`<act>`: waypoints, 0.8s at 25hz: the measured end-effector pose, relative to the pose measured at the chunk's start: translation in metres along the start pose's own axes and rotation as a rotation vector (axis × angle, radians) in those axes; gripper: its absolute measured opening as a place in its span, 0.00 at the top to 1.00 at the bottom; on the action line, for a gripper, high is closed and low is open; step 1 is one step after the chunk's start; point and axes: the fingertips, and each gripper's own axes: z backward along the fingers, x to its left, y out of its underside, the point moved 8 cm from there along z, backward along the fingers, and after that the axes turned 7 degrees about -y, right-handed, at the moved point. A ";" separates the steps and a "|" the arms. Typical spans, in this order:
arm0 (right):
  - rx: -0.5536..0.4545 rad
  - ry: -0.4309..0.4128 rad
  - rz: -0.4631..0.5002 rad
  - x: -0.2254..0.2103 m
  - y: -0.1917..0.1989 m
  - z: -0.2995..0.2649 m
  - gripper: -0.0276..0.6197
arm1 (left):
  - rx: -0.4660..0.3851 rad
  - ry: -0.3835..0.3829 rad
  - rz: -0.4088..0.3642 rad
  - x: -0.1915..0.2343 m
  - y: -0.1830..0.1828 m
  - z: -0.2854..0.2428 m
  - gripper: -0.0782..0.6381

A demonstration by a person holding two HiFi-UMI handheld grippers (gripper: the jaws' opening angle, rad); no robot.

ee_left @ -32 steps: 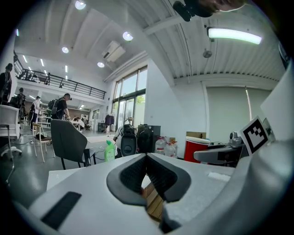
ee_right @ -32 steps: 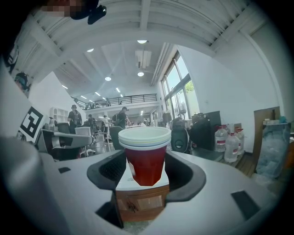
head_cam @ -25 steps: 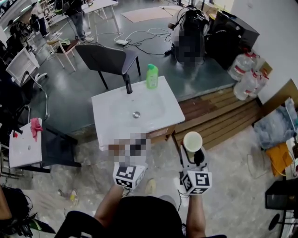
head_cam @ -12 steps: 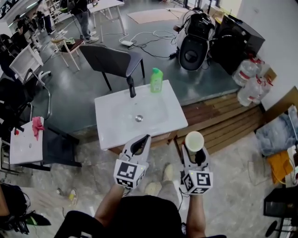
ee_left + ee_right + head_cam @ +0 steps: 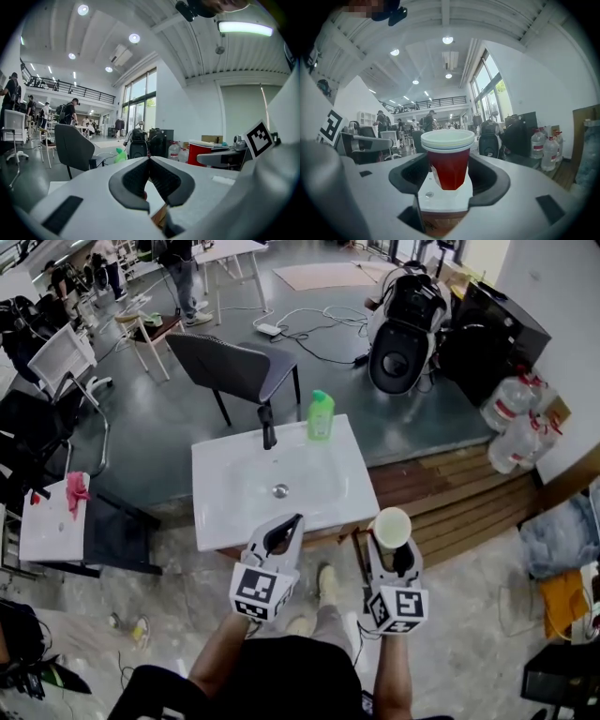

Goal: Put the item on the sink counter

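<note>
A red cup (image 5: 448, 159) with a pale rim stands upright between the jaws of my right gripper (image 5: 392, 542), which is shut on it; from the head view its round white top (image 5: 391, 526) shows just right of the sink counter's near corner. The white sink counter (image 5: 225, 512) lies ahead, with a drain (image 5: 280, 490) in its basin, a dark tap (image 5: 268, 427) and a green bottle (image 5: 321, 415) at its far edge. My left gripper (image 5: 284, 531) hovers over the counter's near edge, jaws shut and empty (image 5: 149, 161).
A dark chair (image 5: 234, 367) stands behind the counter. A small white table with a red cloth (image 5: 73, 491) is at the left. Wooden boards (image 5: 450, 484) lie to the right, water jugs (image 5: 517, 418) beyond them. People stand in the far background.
The counter has come slightly nearer and shifted in the head view as I stepped forward. Both grippers keep their pose, the cup still held.
</note>
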 end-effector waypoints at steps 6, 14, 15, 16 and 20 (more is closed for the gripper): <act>0.025 -0.030 -0.007 -0.031 0.000 -0.039 0.55 | 0.013 -0.033 0.006 0.006 -0.001 -0.042 0.89; 0.048 -0.088 -0.006 -0.062 -0.003 -0.086 0.55 | 0.038 -0.089 0.027 0.016 0.000 -0.086 0.89; 0.052 -0.096 -0.006 -0.065 -0.003 -0.092 0.55 | 0.039 -0.096 0.029 0.017 0.000 -0.091 0.89; 0.056 -0.103 -0.006 -0.069 -0.003 -0.098 0.55 | 0.041 -0.103 0.031 0.018 0.000 -0.096 0.89; 0.068 -0.133 -0.009 -0.082 -0.007 -0.120 0.55 | 0.053 -0.131 0.043 0.021 -0.003 -0.114 0.89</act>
